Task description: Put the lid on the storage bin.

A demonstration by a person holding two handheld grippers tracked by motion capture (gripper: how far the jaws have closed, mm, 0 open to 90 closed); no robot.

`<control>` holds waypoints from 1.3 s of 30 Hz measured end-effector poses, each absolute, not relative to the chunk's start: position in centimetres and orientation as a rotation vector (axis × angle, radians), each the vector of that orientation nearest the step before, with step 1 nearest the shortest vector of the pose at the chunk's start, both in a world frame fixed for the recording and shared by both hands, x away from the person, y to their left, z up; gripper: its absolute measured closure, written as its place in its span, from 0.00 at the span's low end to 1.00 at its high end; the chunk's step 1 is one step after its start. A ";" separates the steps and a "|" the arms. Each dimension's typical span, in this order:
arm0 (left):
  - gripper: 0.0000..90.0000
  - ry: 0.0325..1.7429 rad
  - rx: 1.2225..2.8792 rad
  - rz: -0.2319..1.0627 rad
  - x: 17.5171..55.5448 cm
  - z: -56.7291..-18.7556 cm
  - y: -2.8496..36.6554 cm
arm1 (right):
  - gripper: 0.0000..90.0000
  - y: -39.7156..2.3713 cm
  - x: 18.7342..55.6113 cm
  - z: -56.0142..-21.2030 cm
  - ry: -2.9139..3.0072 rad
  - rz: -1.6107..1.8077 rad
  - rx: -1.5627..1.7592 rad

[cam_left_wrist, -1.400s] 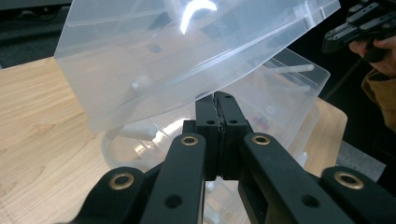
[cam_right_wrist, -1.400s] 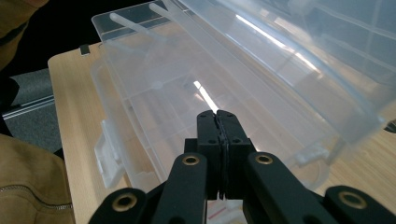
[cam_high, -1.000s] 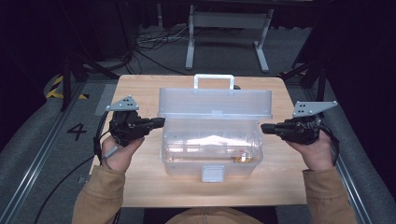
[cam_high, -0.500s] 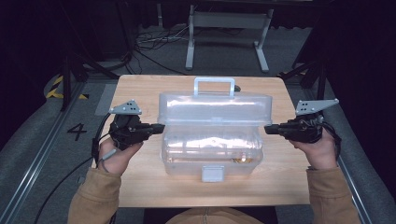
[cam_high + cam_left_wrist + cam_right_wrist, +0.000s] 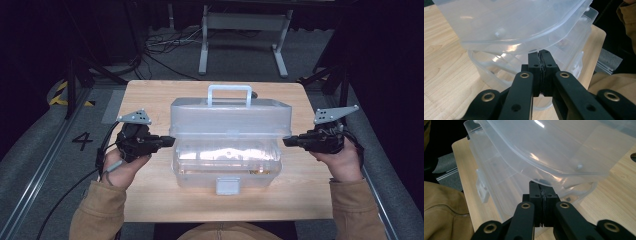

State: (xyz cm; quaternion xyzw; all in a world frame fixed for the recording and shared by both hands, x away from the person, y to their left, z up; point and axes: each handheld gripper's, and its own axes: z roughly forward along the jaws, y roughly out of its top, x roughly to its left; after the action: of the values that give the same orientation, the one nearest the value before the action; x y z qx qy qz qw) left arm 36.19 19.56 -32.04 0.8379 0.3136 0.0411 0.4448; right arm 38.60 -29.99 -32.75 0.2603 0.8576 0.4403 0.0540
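Nearest the person, two tan sleeves come in over the front edge of the wooden surface. A clear plastic toolbox sits at the middle of that surface, its white front latch facing the person. The left gripper is at the box's left end and the right gripper at its right end, each with fingers clenched together and nothing between them. In both gripper views the closed tips sit just under the edge of the lid, which is lifted at the front and tilted above the base. The lid's white carry handle stands beyond. Farther off, cables and a metal stand lie on the grey floor.
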 end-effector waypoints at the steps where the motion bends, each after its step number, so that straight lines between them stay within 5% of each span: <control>1: 0.98 0.782 2.082 0.097 36.2 -32.1 19.5 | 0.99 -30.0 38.6 -32.7 2.610 1.333 0.789; 39: 0.95 0.913 2.112 0.090 36.8 -32.7 22.1 | 0.99 -29.2 38.4 -33.2 2.756 1.106 0.798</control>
State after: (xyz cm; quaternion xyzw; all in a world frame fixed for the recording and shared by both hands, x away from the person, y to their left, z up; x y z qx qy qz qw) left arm 36.80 22.11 -32.72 0.8376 0.3621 0.0359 0.4074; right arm 38.38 -29.23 -33.19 0.2593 0.8958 0.3595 0.0332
